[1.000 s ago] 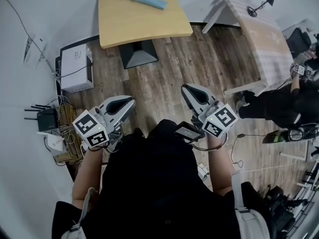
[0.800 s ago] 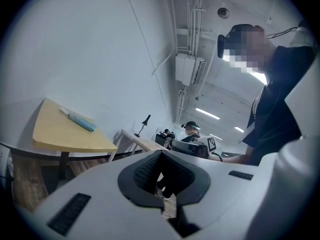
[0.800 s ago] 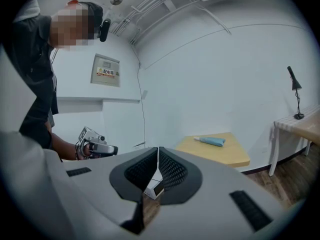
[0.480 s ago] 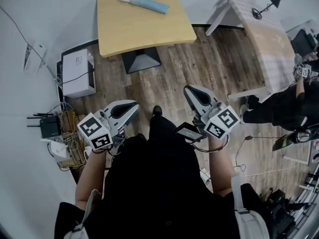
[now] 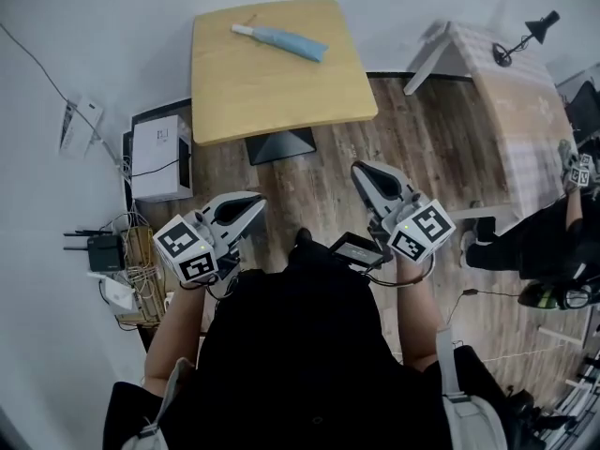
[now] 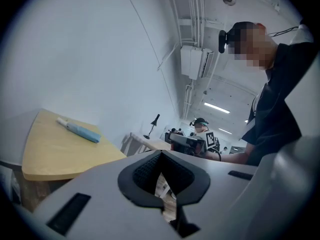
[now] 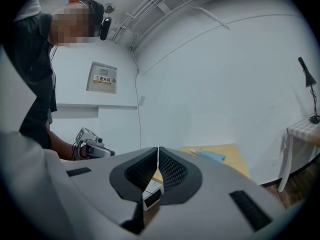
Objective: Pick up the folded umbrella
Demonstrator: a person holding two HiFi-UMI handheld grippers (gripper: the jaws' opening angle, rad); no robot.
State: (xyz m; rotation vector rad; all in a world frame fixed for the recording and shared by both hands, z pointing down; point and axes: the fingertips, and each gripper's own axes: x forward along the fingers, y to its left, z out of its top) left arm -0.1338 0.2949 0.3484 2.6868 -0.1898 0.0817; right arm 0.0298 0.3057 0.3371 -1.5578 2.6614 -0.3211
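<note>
At 12 o'clock in the head view: folded umbrella point(image 5: 281, 40), blue with a white end, flat on the far half of a wooden table point(image 5: 281, 97), slanting from 10 to 4 o'clock. Touched by neither gripper; well apart from both.

Left gripper point(image 5: 255, 201) at 9 o'clock of centre, over the plank floor point(image 5: 422, 139), aimed toward 1 o'clock. Fingers pressed together at the tips, nothing between them. Holds nothing.

Right gripper point(image 5: 361, 170) at 2 o'clock of centre, aimed toward 11 o'clock. Fingers likewise closed tip to tip, empty.

At 9 o'clock by the wall: white box point(image 5: 159, 157) on the floor, closed, contents unseen. At its 6 o'clock, a crate point(image 5: 141, 270) with tangled cables in and over it; black router point(image 5: 103, 249) just beside, at the crate's 10 o'clock.

At 3 o'clock: second person point(image 5: 534, 247) in dark clothes, near a cloth-covered table point(image 5: 525, 111) bearing a black desk lamp point(image 5: 546, 19).
</note>
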